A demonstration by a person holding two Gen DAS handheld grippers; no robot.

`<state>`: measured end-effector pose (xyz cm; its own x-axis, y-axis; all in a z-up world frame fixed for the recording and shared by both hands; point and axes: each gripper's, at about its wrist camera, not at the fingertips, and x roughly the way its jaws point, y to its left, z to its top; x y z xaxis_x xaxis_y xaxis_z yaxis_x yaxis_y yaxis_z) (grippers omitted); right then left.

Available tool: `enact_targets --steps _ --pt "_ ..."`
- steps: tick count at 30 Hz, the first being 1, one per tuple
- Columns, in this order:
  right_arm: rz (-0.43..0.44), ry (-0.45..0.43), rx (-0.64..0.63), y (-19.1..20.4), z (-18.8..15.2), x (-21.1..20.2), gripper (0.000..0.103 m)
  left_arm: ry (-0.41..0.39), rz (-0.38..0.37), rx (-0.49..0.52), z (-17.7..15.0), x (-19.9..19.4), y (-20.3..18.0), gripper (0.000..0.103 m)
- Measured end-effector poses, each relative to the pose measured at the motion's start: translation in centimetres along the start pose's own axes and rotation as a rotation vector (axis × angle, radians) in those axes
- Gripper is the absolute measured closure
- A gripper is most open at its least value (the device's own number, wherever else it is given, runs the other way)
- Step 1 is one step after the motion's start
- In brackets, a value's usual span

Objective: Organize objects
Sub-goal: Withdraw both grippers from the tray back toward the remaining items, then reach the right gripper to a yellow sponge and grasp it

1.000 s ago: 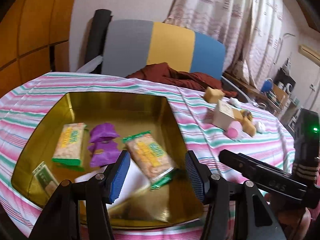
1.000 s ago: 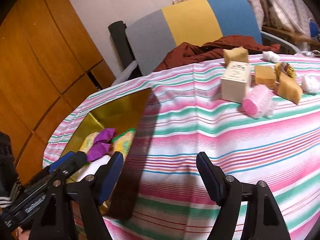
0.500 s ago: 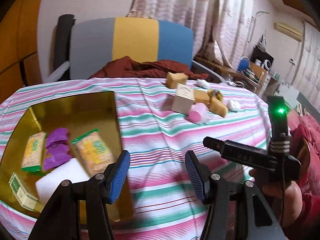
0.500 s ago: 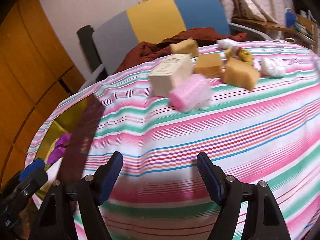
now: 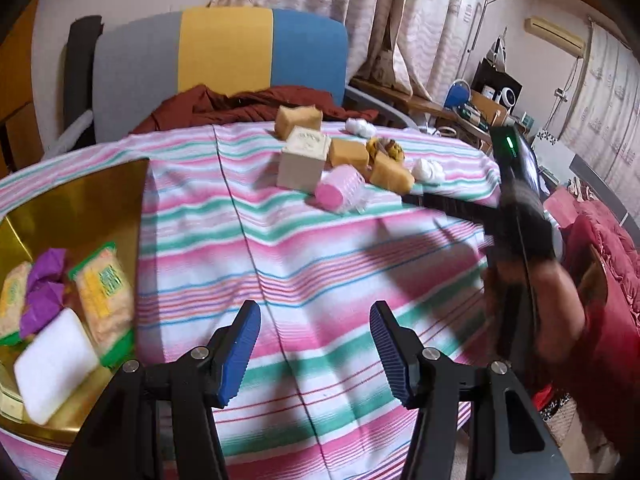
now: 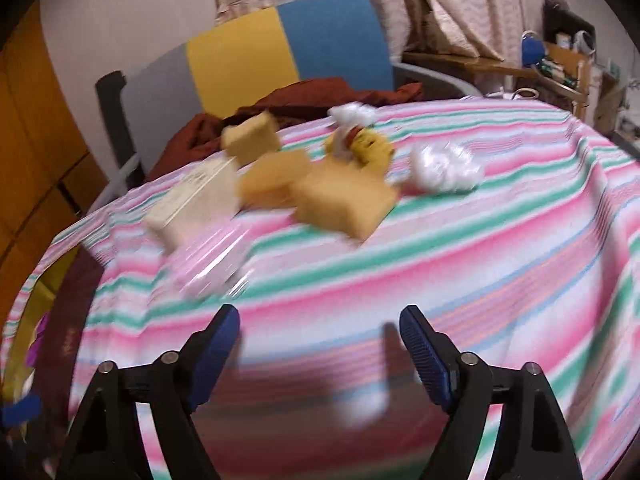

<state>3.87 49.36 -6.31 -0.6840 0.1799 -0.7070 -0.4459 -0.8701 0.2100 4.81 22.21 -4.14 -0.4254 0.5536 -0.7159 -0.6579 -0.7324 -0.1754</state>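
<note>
The left gripper (image 5: 315, 354) is held over the striped worktop (image 5: 304, 264), its jaws apart with nothing between them. The gold tin (image 5: 80, 200) is shown fully only in the left wrist view: snack packets (image 5: 105, 292), purple wrappers (image 5: 42, 296) and a white block (image 5: 54, 364) lie inside it. In the right wrist view, which is blurred, only the tin's edge can be seen at far left. There the right gripper (image 6: 320, 354) is seen with jaws apart and nothing in them, near the cluster still out on the worktop: a cream box (image 6: 196, 204), tan sponges (image 6: 344, 200), a pink roll (image 5: 340, 192) and white wads (image 6: 440, 170).
</note>
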Motion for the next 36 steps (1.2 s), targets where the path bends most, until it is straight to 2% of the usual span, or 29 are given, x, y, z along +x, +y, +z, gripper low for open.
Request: enact_targets --steps 4,8,11,12,14,15,17,19,22,28,36 --pt "-0.022 0.000 -0.009 -1.3 3.4 2.2 0.011 0.023 0.000 0.014 -0.1 0.6 -0.5 0.045" --pt "-0.045 0.014 -0.078 -1.4 6.5 5.2 0.011 0.036 0.001 0.020 0.2 1.1 -0.8 0.045" --pt "-0.037 0.042 -0.132 -1.1 7.5 7.3 0.011 0.041 0.004 0.017 0.8 1.6 -0.7 0.045" --pt "-0.022 0.053 -0.142 -1.0 7.7 7.9 0.011 0.043 0.006 0.017 1.0 1.9 -0.6 0.045" --pt "0.013 0.062 -0.156 -0.7 7.9 8.5 0.019 0.047 0.003 0.014 1.4 2.5 -0.6 0.045" --pt "0.028 0.064 -0.168 -0.5 7.8 8.6 0.028 0.051 0.002 0.013 1.7 2.9 -0.6 0.045" --pt "0.042 0.054 -0.198 0.1 7.5 8.5 0.034 0.055 -0.001 0.011 2.4 3.7 -0.7 0.045" --pt "0.053 0.054 -0.220 0.5 7.0 8.1 0.049 0.068 -0.006 0.009 3.0 4.8 -0.9 0.045" --pt "0.065 0.061 -0.221 0.7 6.0 7.5 0.057 0.076 -0.010 0.008 4.2 6.4 -1.3 0.045" --pt "0.099 0.041 -0.135 -0.6 4.1 5.4 0.060 0.071 -0.011 0.009 6.5 9.3 -1.7 0.043" --pt "0.147 -0.010 0.033 -3.0 1.6 2.9 0.060 0.056 0.019 0.128 9.6 13.8 -3.4 0.041"
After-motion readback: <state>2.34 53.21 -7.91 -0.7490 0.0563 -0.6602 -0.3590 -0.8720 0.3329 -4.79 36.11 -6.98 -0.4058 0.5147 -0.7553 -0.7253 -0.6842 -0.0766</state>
